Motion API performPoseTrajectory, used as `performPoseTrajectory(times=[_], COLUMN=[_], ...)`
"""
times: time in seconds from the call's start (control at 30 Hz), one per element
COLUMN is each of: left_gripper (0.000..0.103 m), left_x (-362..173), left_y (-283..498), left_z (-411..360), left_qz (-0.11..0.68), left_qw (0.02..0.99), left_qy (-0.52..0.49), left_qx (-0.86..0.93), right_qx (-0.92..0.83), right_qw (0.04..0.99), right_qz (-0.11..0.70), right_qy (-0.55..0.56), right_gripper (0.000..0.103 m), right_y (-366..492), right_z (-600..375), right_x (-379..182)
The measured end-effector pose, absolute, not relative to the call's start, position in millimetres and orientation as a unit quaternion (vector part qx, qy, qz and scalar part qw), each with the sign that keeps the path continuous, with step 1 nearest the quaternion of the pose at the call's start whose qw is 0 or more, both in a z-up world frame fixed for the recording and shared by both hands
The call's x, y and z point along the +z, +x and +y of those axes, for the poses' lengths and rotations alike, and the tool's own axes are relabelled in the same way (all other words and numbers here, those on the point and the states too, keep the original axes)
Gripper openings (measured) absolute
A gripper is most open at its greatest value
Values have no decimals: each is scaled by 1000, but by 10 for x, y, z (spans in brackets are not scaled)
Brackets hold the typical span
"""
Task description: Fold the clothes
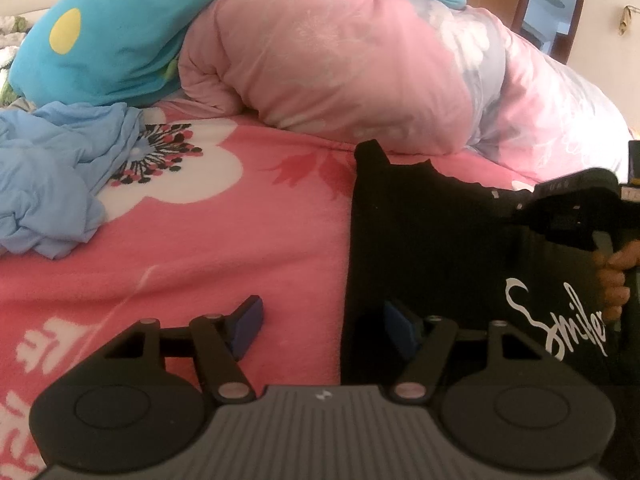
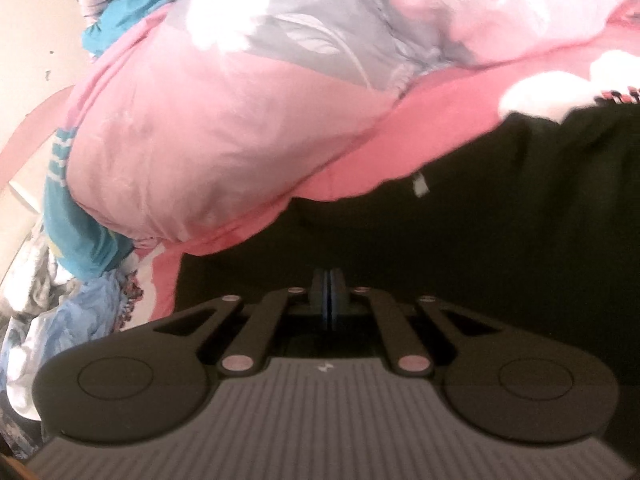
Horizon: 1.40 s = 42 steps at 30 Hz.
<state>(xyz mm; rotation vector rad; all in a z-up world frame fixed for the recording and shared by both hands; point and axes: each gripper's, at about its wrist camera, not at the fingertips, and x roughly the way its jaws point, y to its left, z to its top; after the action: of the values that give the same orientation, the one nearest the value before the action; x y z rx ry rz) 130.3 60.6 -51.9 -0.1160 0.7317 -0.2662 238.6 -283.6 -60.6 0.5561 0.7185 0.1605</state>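
Observation:
A black garment (image 1: 432, 248) with white script lettering lies flat on the pink flowered blanket (image 1: 224, 240). My left gripper (image 1: 322, 326) is open, and its blue pads (image 1: 246, 326) straddle the garment's left edge low over the blanket. My right gripper (image 1: 520, 204) reaches in from the right near the garment's top edge, held by a hand (image 1: 612, 276). In the right wrist view my right gripper (image 2: 328, 280) is shut, its pads (image 2: 320, 294) pressed together down in the black cloth (image 2: 500, 216). A small white label (image 2: 420, 186) lies just ahead.
A rolled pink and grey quilt (image 1: 360, 64) lies across the back of the bed, with a teal pillow (image 1: 100, 52) to its left. A crumpled light blue garment (image 1: 52, 176) rests on the blanket at the left. A doorway (image 1: 552, 12) shows at the far right.

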Motion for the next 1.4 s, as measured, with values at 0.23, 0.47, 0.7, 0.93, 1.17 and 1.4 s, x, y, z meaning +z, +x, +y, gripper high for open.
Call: performPoseTrajectory(times=[0.23, 0.47, 0.7, 0.93, 1.17, 1.4], left_gripper=[68, 68, 68, 68, 68, 69], left_x=[-520, -542, -540, -547, -510, -446], left_y=[1290, 1267, 1251, 1249, 1243, 1274], left_z=[593, 526, 495, 487, 532, 732], left_qz=[359, 359, 363, 362, 364, 372], left_qw=[923, 925, 924, 924, 922, 915], left_qy=[-52, -28, -13, -12, -27, -89], left_qx=[-127, -123, -122, -122, -130, -131], right_qx=[56, 293, 317, 278, 187, 246], right_qw=[922, 898, 875, 888, 920, 905], right_qz=[315, 328, 358, 365, 341, 346], right_qy=[217, 9, -77, -4, 37, 36], right_gripper=[5, 8, 6, 2, 14, 14], right_y=[2336, 2462, 2896, 3463, 3423, 2626], right_z=[-2776, -1718, -1170, -1317, -1635, -2010], right_x=[-430, -115, -429, -545, -366, -42])
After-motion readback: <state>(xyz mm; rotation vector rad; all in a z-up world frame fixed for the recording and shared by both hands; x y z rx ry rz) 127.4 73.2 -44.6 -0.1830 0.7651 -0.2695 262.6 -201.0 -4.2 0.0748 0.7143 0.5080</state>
